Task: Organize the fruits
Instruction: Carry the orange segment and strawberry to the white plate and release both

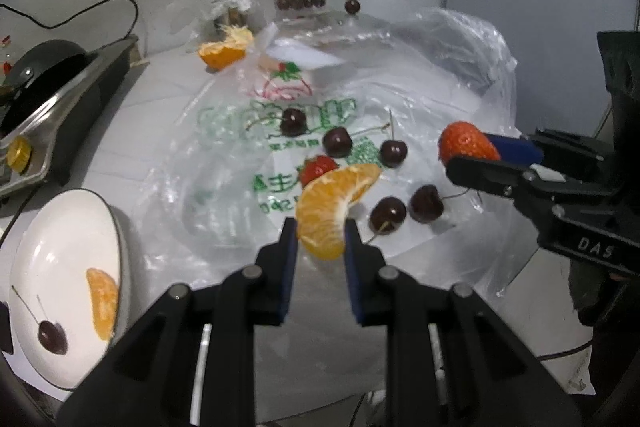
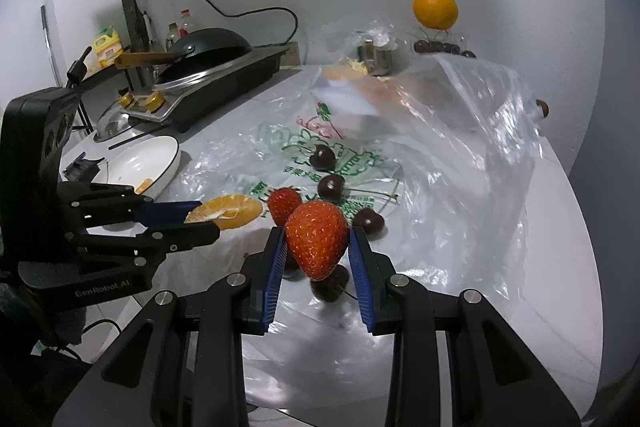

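Fruit is in both claws at once: the left gripper (image 1: 321,233) is clamped on an orange segment (image 1: 334,209), pinching only its lower end so most of the wedge juts up past the pads, while the right gripper (image 2: 318,247) is closed on a large strawberry (image 2: 317,237), pads pressing its flanks, tip hanging down. Both pieces ride clear of the plastic bag (image 1: 400,83) spread over the table (image 2: 560,227). Loose on that bag lie several cherries (image 1: 337,142) and a second strawberry (image 1: 318,167), directly under the held fruit. Off to the left sits a white bowl (image 1: 44,227), already holding another segment (image 1: 102,303) and a cherry (image 1: 52,337), so it looks like the likely destination. Risks from here, as I judge them: the segment is soft and held near one end, so it could swivel or slip out on the way; too hard a squeeze would bruise the strawberry; the two grippers are close together, and heading for the same bowl they might knock each other; a low pass could snag the crinkled bag and roll the cherries.
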Demonstrator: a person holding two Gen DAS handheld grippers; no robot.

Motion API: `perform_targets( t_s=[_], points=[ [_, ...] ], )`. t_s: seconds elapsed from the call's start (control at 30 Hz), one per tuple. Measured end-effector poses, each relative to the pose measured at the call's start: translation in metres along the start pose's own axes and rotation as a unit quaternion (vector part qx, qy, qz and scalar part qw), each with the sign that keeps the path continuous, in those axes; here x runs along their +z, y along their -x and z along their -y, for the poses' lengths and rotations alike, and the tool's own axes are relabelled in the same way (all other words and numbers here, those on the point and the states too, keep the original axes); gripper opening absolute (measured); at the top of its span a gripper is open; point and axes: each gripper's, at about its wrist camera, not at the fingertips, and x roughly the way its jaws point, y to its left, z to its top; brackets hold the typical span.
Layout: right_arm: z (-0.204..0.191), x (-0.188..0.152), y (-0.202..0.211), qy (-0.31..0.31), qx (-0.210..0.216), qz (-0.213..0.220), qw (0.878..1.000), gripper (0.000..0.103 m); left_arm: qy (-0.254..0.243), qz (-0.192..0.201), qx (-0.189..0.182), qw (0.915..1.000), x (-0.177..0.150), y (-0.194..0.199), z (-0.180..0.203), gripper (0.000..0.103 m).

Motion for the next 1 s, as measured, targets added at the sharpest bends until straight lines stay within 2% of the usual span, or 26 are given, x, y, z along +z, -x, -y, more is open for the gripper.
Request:
perform_targets(
  t_s=[0.53, 1.0],
  points=[
    [-0.061, 0.026, -0.010, 0.044, 0.021, 0.012, 0.999, 0.034, 0.043, 0.048, 0.026, 0.9976, -0.014, 0.053, -0.060, 0.023],
    [-0.128, 0.045, -0.032, 0.078, 0.033, 0.002, 0.996, 0.034, 0.086, 0.071, 0.063, 0.9917, -0.049, 0.085, -0.129, 0.023]
  ],
)
